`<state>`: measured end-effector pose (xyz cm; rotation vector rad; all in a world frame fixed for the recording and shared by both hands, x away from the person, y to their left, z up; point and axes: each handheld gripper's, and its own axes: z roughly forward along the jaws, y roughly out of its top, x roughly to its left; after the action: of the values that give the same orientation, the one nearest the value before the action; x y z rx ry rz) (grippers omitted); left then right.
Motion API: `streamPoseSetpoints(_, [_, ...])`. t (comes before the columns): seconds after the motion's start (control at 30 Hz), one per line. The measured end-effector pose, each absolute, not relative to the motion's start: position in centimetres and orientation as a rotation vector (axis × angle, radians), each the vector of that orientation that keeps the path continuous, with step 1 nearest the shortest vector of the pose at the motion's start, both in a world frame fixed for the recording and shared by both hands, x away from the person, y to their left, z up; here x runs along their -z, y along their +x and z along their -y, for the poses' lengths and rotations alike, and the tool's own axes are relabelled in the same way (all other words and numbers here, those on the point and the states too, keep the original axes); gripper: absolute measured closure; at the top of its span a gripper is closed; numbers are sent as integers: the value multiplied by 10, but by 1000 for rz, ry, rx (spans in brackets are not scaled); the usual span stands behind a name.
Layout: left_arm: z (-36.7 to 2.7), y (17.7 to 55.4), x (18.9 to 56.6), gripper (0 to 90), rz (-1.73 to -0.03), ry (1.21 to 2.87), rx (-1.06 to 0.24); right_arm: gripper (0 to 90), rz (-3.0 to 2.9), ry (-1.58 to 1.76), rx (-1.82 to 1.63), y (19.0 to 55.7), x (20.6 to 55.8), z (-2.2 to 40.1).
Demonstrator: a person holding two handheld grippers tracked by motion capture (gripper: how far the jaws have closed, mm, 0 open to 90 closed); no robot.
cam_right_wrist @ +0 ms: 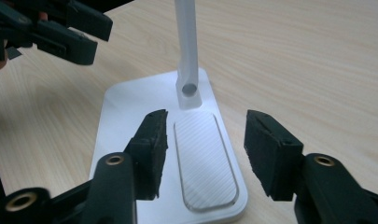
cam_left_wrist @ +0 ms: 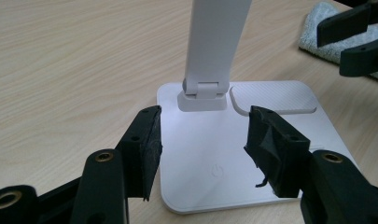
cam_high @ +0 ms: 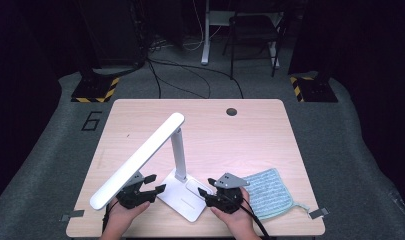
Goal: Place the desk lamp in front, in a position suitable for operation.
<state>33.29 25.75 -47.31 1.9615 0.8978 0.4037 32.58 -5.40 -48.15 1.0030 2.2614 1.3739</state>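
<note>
a: how do the claws stand?

b: the left gripper (cam_left_wrist: 203, 135) has its jaws apart over the near edge of the lamp base (cam_left_wrist: 200, 158), nothing between the pads. the right gripper (cam_right_wrist: 205, 140) is spread too, straddling the ribbed pad (cam_right_wrist: 205, 163) on that base.

a: and the lamp?

b: the white desk lamp (cam_high: 177, 150) stands at the front of the table (cam_high: 250, 135), between both hands, its head slanting left. a blue-green cloth (cam_high: 267, 192) lies just right of the right gripper.
</note>
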Motion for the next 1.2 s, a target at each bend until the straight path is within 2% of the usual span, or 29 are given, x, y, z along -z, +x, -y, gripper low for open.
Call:
streamPoseSetpoints(0.2, [-257, 333, 474, 448, -896, 1964, -405, 519, -2272, 1037, -1309, 321, 501, 54])
streamPoseSetpoints(0.7, [-255, 333, 476, 442, -886, 1968, -403, 462, -2273, 1056, -1208, 321, 520, 52])
streamPoseSetpoints(1.2, [-255, 337, 474, 434, -875, 1967, -378, 578, -2252, 1095, -1180, 341, 518, 55])
